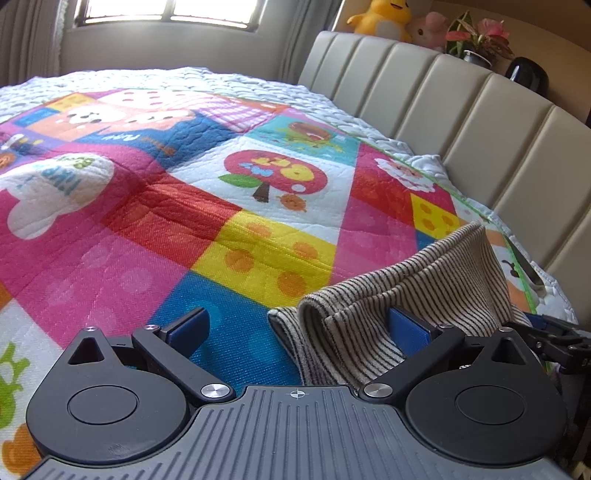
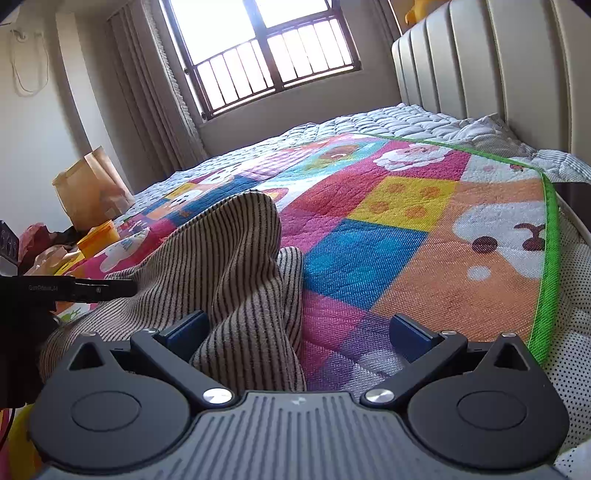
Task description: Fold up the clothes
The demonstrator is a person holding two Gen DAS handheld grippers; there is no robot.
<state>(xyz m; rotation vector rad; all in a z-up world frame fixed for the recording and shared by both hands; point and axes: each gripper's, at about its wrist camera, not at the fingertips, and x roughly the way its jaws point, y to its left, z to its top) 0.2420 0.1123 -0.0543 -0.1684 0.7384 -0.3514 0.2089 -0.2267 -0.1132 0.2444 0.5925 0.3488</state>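
A beige garment with thin dark stripes (image 1: 406,280) lies bunched on the colourful patchwork quilt (image 1: 184,229). My left gripper (image 1: 298,330) is open just above the bed, and a fold of the garment sits between its fingers, against the right blue pad (image 1: 408,330). The right gripper's black tip (image 1: 554,339) shows beyond the cloth. In the right wrist view the same garment (image 2: 229,258) rises in a hump on the left. My right gripper (image 2: 298,332) is open too, with the cloth's edge against its left pad (image 2: 186,330). The left gripper's tip (image 2: 92,288) pokes in from the left.
A padded beige headboard (image 1: 461,110) runs along the right side of the bed, with plush toys (image 1: 384,18) and a plant (image 1: 476,37) on top. A brown paper bag (image 2: 88,188) and clutter stand beside the bed. A barred window (image 2: 266,55) is at the far end.
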